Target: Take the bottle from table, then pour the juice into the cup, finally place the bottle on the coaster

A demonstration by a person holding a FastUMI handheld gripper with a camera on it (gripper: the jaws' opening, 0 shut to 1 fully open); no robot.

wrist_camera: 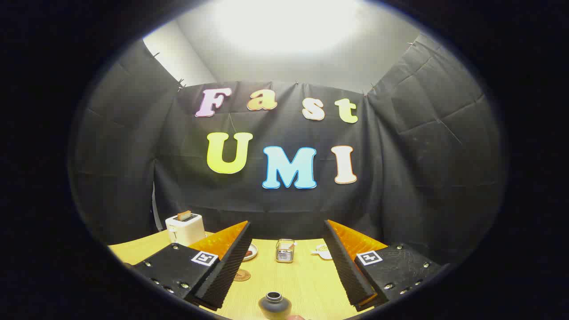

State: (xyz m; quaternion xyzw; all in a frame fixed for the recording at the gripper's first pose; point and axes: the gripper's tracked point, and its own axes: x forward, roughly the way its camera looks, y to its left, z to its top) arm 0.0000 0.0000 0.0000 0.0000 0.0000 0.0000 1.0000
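Note:
A small dark round bottle with an open neck stands on the wooden table, low between my two fingers and nearest to me. My gripper is open, with nothing between its fingers. Farther on, between the fingers, a clear glass cup stands on the table. A round brown coaster lies just beside the left finger, partly hidden by it.
A white toaster with a slice of toast in it stands at the far left of the table. A small plate peeks out behind the left finger. A small white item lies by the right finger. Black cloth walls close the booth.

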